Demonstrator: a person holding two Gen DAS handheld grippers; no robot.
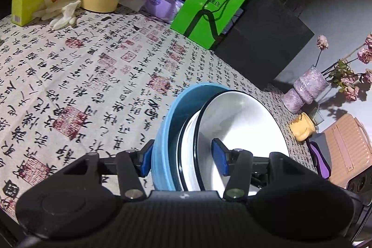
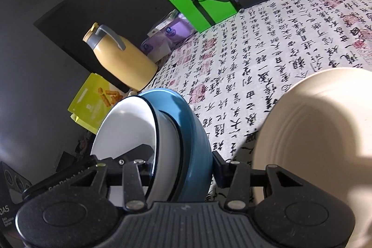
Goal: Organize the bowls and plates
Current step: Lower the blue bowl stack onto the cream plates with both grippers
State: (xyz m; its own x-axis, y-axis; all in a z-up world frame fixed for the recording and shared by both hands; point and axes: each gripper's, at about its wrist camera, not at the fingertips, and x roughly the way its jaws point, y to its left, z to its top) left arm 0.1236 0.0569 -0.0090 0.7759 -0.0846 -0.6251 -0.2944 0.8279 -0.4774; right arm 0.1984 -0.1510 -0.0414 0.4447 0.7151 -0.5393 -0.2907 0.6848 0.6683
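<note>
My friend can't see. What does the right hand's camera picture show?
The right gripper clamps a nested stack: a white bowl inside a blue bowl. A cream plate sits beside it on a tablecloth printed with writing.

I saw a glossy blue bowl [image 1: 162, 122] and, nested in it, a smooth white bowl [image 1: 241, 120] with a shiny glaze. The cream plate [image 2: 313, 131] looked matt, finely ridged. The tablecloth [image 1: 93, 76] read as printed woven cloth. My gripper housing [image 2: 186, 220] was ribbed matt black plastic, and the green bag [image 1: 209, 8] looked like smooth paper.
</note>
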